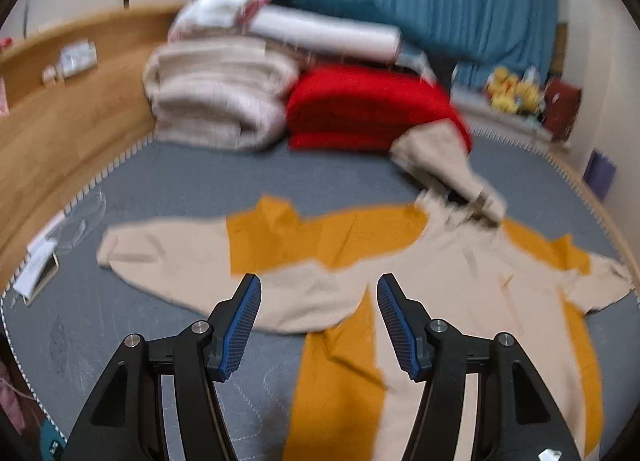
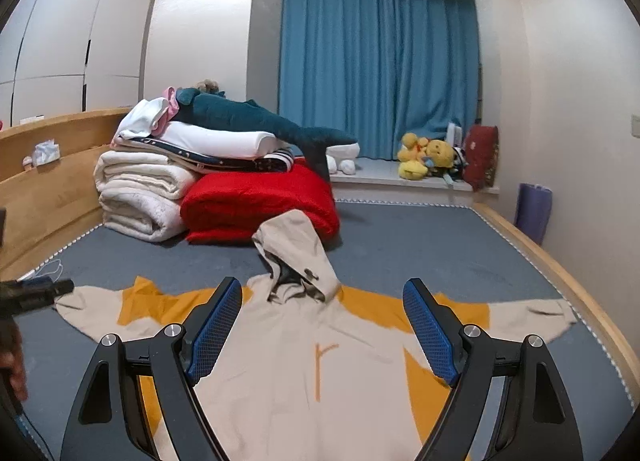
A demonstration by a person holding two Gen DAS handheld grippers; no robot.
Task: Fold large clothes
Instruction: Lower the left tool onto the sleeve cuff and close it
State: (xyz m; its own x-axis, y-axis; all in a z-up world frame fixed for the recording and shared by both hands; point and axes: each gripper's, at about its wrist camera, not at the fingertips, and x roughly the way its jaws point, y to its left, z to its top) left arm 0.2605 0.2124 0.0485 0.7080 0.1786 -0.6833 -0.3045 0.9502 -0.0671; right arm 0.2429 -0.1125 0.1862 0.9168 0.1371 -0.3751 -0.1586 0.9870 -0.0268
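Observation:
A beige and mustard hooded jacket (image 2: pixel 316 341) lies flat on the grey mattress (image 2: pixel 420 245), sleeves spread left and right, hood (image 2: pixel 296 253) pointing away. In the left wrist view the jacket (image 1: pixel 440 261) shows with its left sleeve (image 1: pixel 160 253) stretched out. My left gripper (image 1: pixel 318 289) is open and empty, above the jacket's left side. My right gripper (image 2: pixel 322 293) is open and empty, above the chest below the hood. The left gripper's tip (image 2: pixel 40 293) shows at the left edge of the right wrist view.
Folded white quilts (image 2: pixel 140 189), a red blanket (image 2: pixel 260 201) and a teal shark plush (image 2: pixel 256 121) are stacked at the bed's far end. Wooden headboard (image 2: pixel 48 181) on the left, wooden bed edge (image 2: pixel 560 269) on the right. Papers (image 1: pixel 44 261) lie by the left edge.

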